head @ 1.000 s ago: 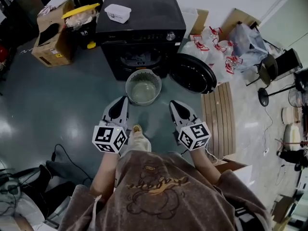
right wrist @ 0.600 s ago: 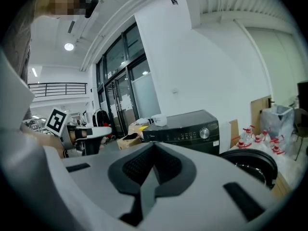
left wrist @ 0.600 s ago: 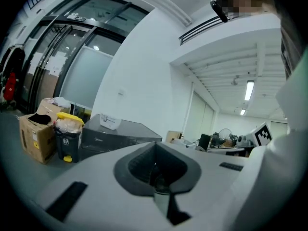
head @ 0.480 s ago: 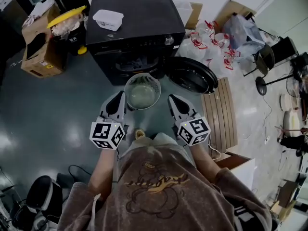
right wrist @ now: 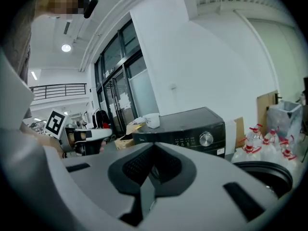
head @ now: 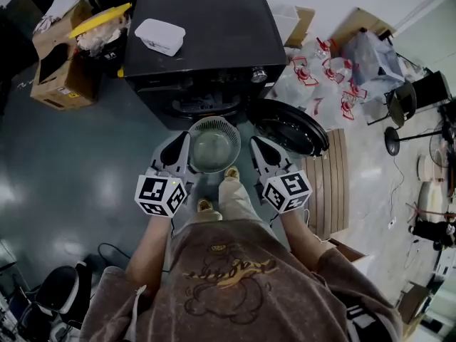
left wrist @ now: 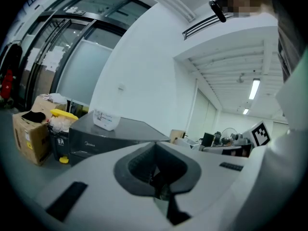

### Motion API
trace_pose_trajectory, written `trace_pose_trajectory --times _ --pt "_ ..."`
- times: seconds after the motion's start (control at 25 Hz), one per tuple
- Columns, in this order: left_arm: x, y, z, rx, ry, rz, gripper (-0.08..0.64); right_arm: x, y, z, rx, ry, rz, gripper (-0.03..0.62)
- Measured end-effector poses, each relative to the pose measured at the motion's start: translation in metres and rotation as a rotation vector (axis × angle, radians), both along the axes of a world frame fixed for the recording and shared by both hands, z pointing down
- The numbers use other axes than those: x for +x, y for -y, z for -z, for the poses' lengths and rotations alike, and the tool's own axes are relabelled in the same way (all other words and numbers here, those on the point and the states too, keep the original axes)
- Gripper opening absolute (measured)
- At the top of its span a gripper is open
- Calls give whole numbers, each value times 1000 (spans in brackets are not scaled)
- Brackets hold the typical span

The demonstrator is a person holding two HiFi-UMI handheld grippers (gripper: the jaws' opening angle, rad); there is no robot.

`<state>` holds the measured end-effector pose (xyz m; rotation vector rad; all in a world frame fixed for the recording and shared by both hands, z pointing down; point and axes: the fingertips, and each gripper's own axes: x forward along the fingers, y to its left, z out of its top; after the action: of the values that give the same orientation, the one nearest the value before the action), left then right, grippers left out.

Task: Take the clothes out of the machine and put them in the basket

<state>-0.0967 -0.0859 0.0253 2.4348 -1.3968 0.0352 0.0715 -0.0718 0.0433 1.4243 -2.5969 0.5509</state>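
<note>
The black front-loading washing machine point(head: 206, 41) stands ahead, its round door point(head: 288, 125) swung open to the right. Its drum mouth point(head: 203, 105) shows only as a dark slot, and I cannot make out clothes in it. A round pale slatted basket point(head: 212, 144) sits on the floor in front of the machine and looks empty. My left gripper point(head: 182, 144) is just left of the basket and my right gripper point(head: 255, 145) just right of it. Both are shut with nothing in them. The left gripper point(left wrist: 155, 147) and the right gripper point(right wrist: 153, 149) point at the machine point(left wrist: 110, 131) point(right wrist: 187, 129).
A white plastic tub point(head: 160, 35) lies on the machine's top. Left of the machine are a cardboard box point(head: 60, 84) and a yellow-lidded bin point(head: 100, 20). Bagged water bottles point(head: 320, 70) and a wooden slatted board point(head: 331, 184) are on the right. The person's feet point(head: 231, 173) are behind the basket.
The person has stepped toward the machine and both grippers moved forward with them. The basket, ahead of the grippers before, now sits between their tips. Both jaws stayed shut.
</note>
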Motion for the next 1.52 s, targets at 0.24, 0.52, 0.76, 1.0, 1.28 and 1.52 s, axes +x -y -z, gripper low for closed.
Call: trace_pose_trajectory --times 0.24,0.52,0.76,1.0,1.28,1.52 --pt "6 53 -22 -7 16 43 5 5 64 -32 -40 -4 67 -3" --pt "9 92 -91 -5 21 28 5 3 98 -106 -24 -25 90 -3" --pt "2 109 -185 -1 -1 21 6 -16 110 -204 -32 16 83 -3" --pt "5 128 -275 49 -1 15 6 -31 132 -293 14 28 83 -3" --pt "12 148 -365 104 13 9 5 -27 157 -371 84 -5 73 -3" --pt "20 147 -399 148 19 0 6 -14 164 -394 46 -3 23 -3"
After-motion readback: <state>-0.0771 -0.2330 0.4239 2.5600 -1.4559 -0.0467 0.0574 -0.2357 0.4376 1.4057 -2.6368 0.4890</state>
